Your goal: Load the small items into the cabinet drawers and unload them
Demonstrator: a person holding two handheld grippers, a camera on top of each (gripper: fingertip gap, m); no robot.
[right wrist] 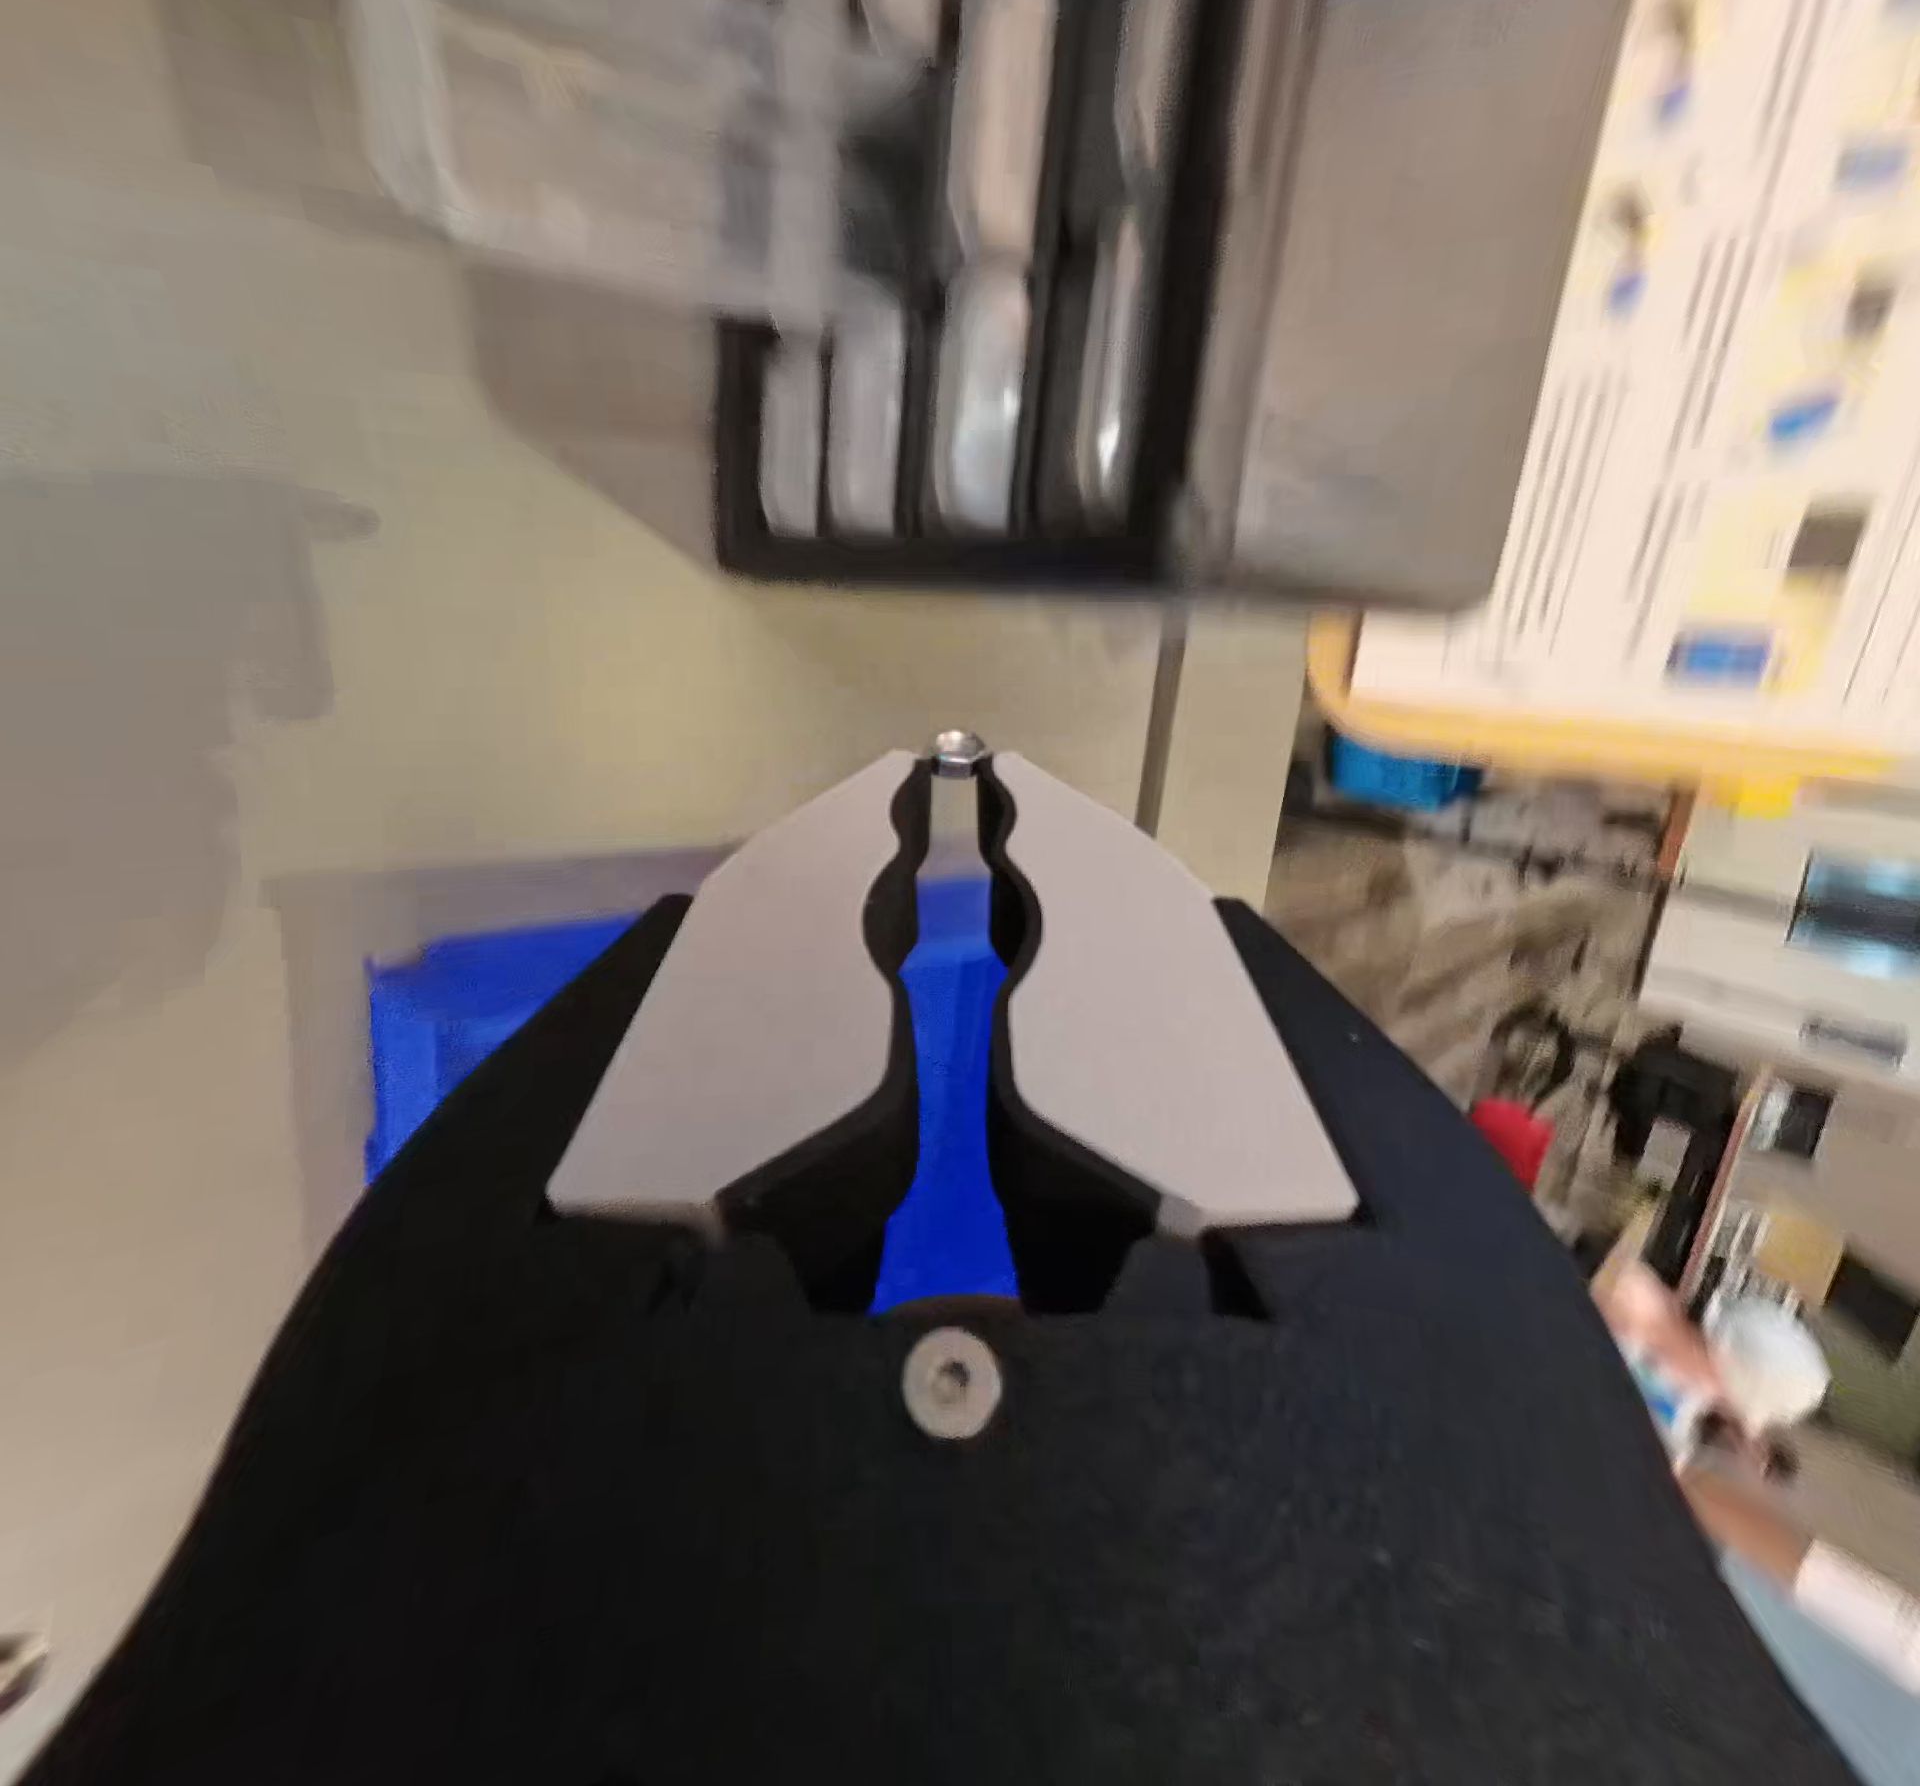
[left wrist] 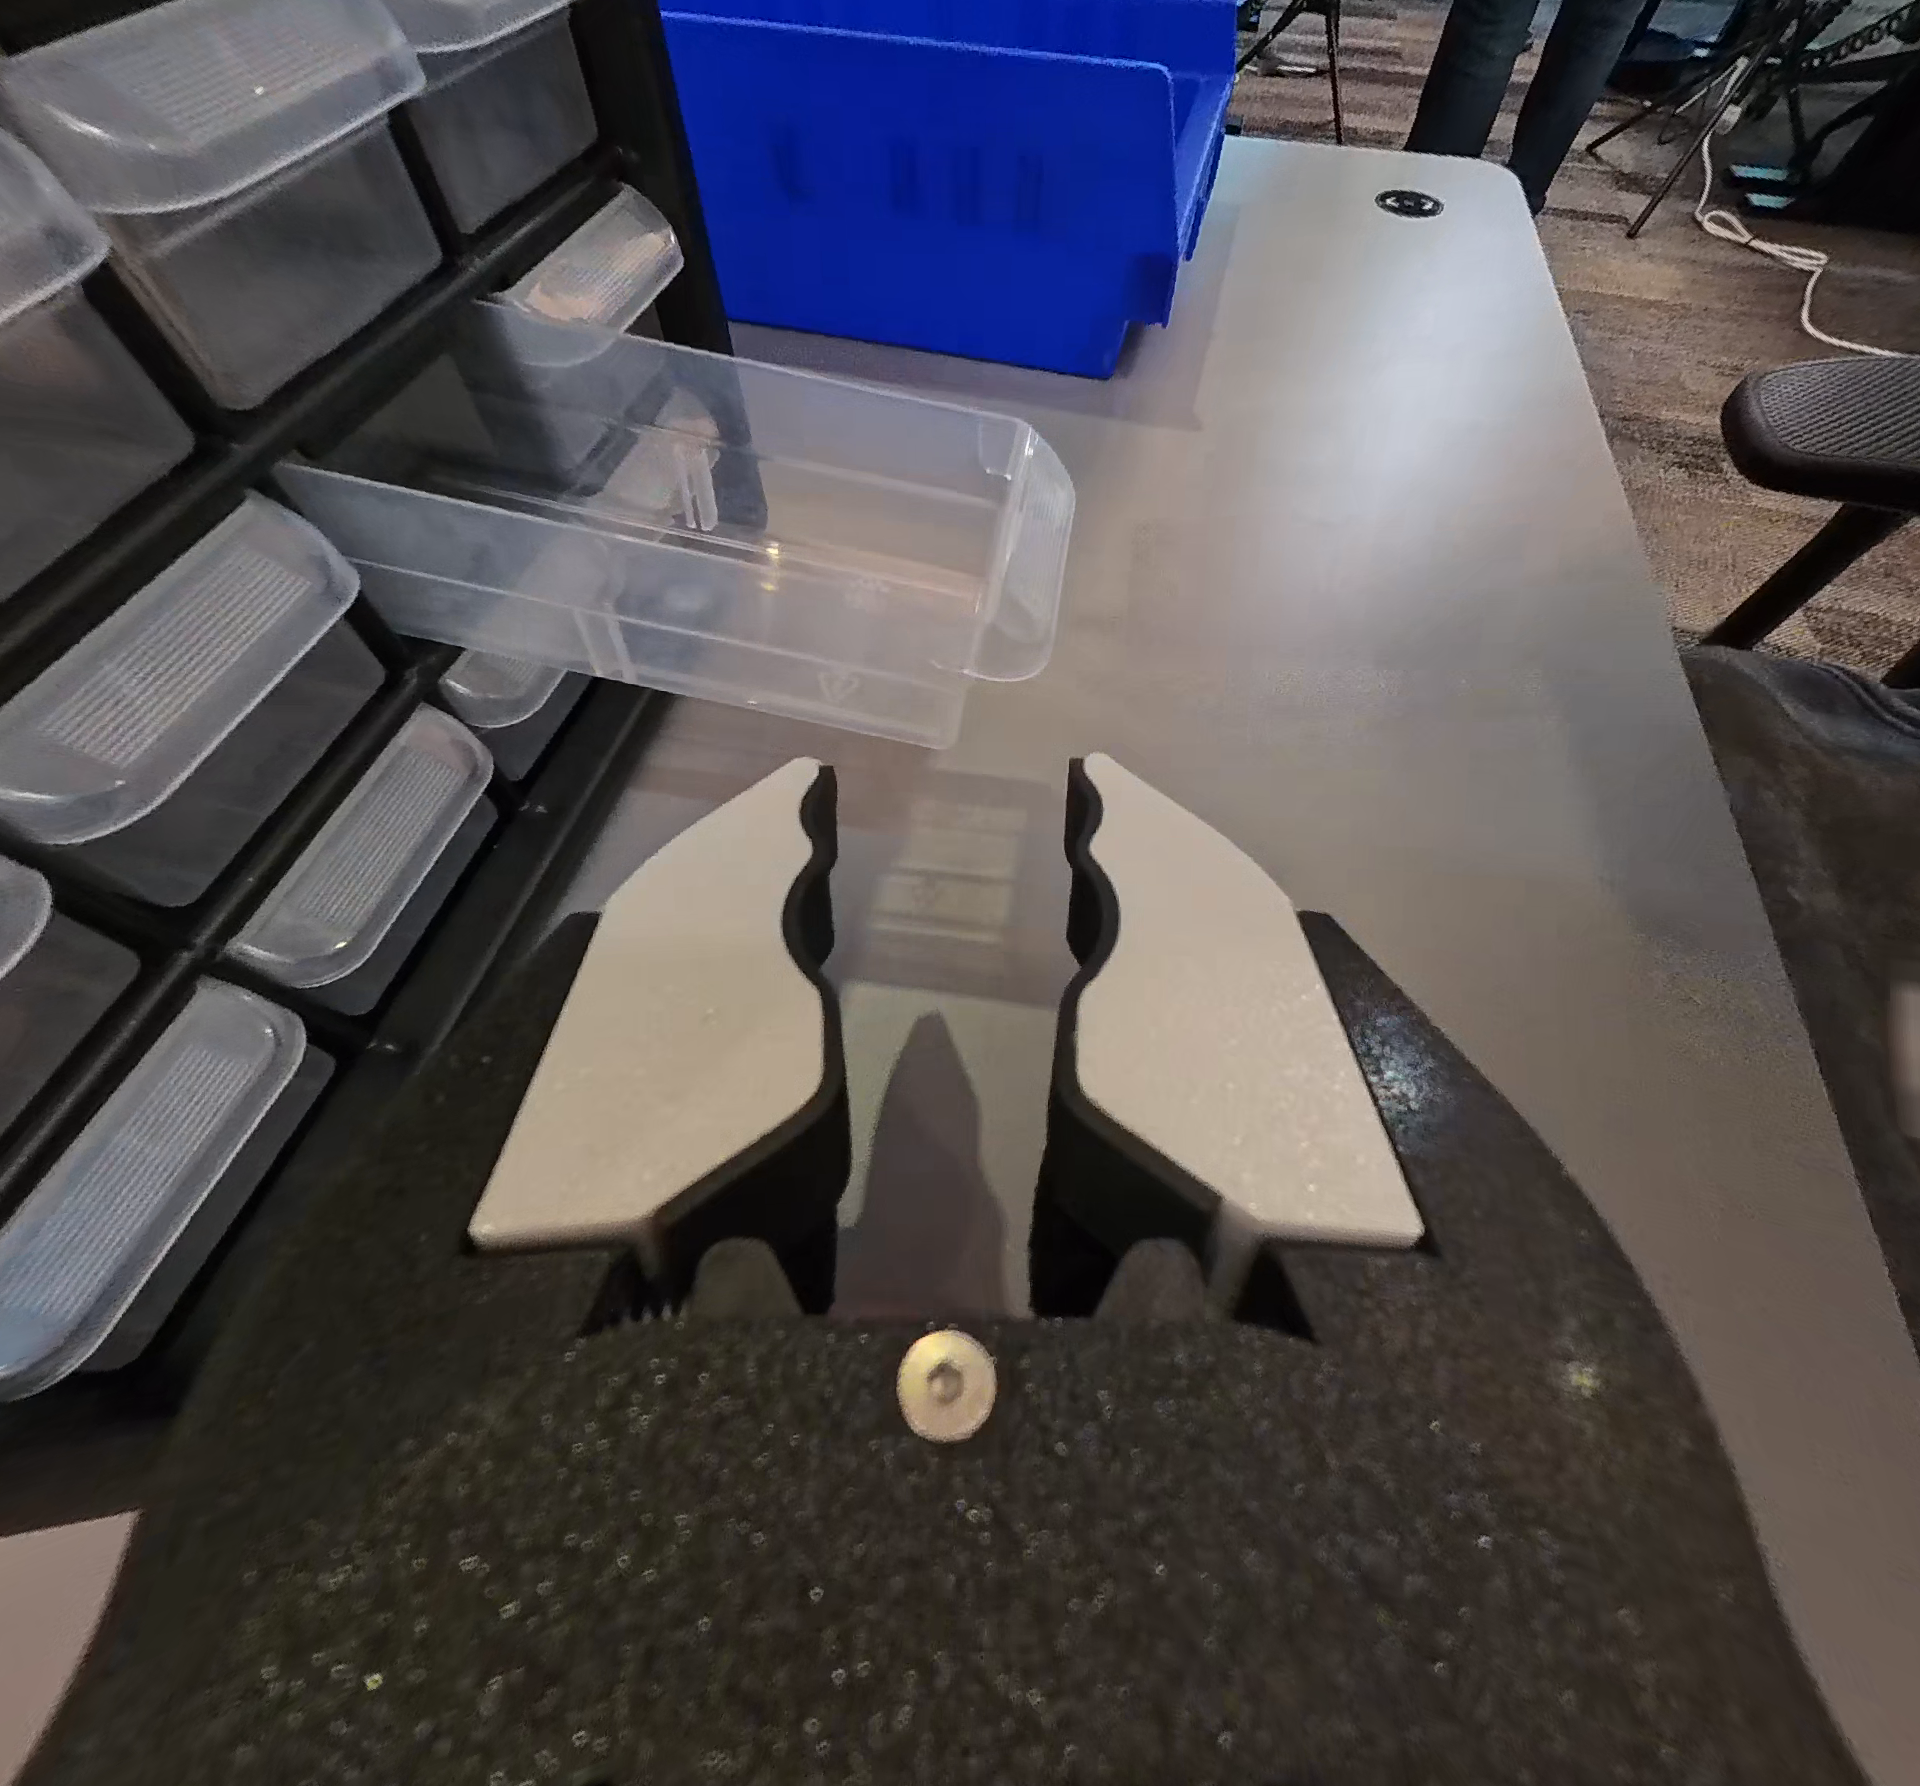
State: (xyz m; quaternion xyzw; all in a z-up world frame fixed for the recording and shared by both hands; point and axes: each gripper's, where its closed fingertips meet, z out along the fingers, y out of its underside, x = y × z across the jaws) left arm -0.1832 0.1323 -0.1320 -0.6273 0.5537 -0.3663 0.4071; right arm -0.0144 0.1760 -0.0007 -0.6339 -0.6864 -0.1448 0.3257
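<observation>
Right gripper (right wrist: 948,768): jaws clenched on a small bolt (right wrist: 956,755) at the tips, above the blue bin (right wrist: 436,1040)
Left gripper (left wrist: 948,780): jaws released, empty
Drawer (left wrist: 727,552): pulled out
Handling: bolt likely light, hard, slippery; pinch its shank

- Cabinet (left wrist: 665,74): black frame.
- Drawers (left wrist: 239,136): clear plastic, ribbed fronts.
- Bin (left wrist: 935,209): bright blue.
- Table (left wrist: 1403,593): pale grey.
- Bolt (right wrist: 958,749): silver.
- Floor (left wrist: 1662,323): brown wood grain.

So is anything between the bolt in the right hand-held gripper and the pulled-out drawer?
Nothing visible: the bolt sits pinched in the right hand-held gripper, bare table separating it from the open-topped drawer.
</observation>
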